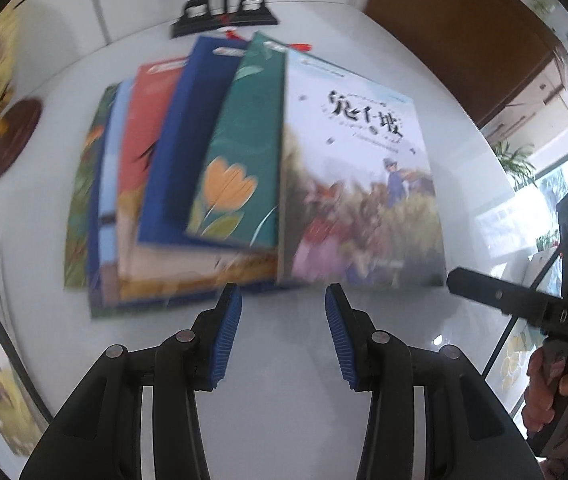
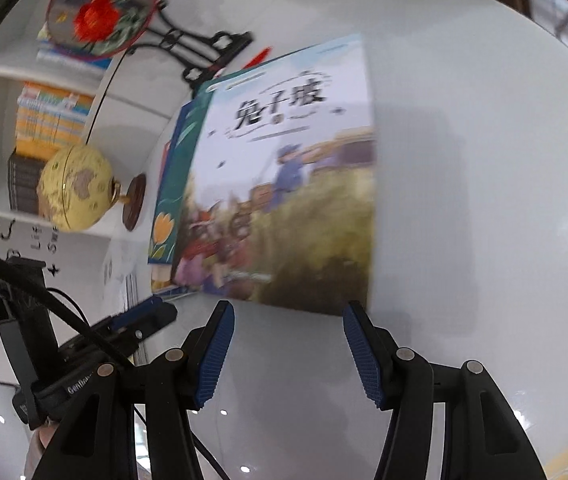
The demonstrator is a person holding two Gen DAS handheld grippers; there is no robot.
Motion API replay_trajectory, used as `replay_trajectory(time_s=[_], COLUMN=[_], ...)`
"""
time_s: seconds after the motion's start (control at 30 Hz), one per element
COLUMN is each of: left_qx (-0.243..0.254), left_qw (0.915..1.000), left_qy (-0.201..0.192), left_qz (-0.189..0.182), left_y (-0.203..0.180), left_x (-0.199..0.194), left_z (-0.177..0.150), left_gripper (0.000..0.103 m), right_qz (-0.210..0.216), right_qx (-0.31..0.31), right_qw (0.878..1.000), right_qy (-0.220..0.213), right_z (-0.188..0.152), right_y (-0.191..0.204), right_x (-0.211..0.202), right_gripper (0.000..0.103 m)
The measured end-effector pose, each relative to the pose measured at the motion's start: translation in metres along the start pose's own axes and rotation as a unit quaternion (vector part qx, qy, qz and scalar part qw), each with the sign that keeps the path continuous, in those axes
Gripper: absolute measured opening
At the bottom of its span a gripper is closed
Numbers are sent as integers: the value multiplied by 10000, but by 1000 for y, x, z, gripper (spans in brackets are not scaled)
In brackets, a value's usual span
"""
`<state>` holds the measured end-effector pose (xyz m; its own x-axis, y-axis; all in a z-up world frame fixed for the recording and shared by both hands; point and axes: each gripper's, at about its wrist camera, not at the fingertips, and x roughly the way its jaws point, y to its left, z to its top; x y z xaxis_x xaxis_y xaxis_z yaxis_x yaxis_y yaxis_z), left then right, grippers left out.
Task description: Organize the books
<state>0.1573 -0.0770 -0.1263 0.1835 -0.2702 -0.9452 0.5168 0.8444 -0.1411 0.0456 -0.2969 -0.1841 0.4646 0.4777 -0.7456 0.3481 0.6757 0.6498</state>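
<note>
Left wrist view showed the bench (image 1: 423,40) carrying fanned books (image 1: 220,168), the top book (image 1: 359,184) rightmost, overlapping. Left gripper (image 1: 284,300) and right gripper (image 2: 287,312) hung just before them, jaws open and empty. Nudging one edge could skew the glossy fan or slide books apart.

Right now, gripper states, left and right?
Left gripper: open, holding nothing, just short of the fanned books.
Right gripper: open, holding nothing, near the top book.
</note>
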Motion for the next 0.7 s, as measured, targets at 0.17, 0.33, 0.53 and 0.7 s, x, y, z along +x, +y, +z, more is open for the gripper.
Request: replay_trajectory(time_s=[0.17,0.33,0.53,0.7], left_qx=[76,101,198,506], left_qw=[9998,9997,9993,9983], left_qy=[81,202,63,-44], left_qz=[143,89,-324,-288], left_y=[-6,-10,-17,-29], left_x=[6,16,-1,2], left_z=[12,18,18,30], left_gripper=[41,44,44,49], right_qz=[-100,-357,-304,-249], right_qx=[30,-218,-391,-674], right_qw=[9999,9989,9976,9949], right_qy=[-31,-216,-485,-712], right_z=[9,16,22,22], right_y=[-9,-10,-9,-6], right_x=[1,3,8,11], right_gripper=[55,55,56,62])
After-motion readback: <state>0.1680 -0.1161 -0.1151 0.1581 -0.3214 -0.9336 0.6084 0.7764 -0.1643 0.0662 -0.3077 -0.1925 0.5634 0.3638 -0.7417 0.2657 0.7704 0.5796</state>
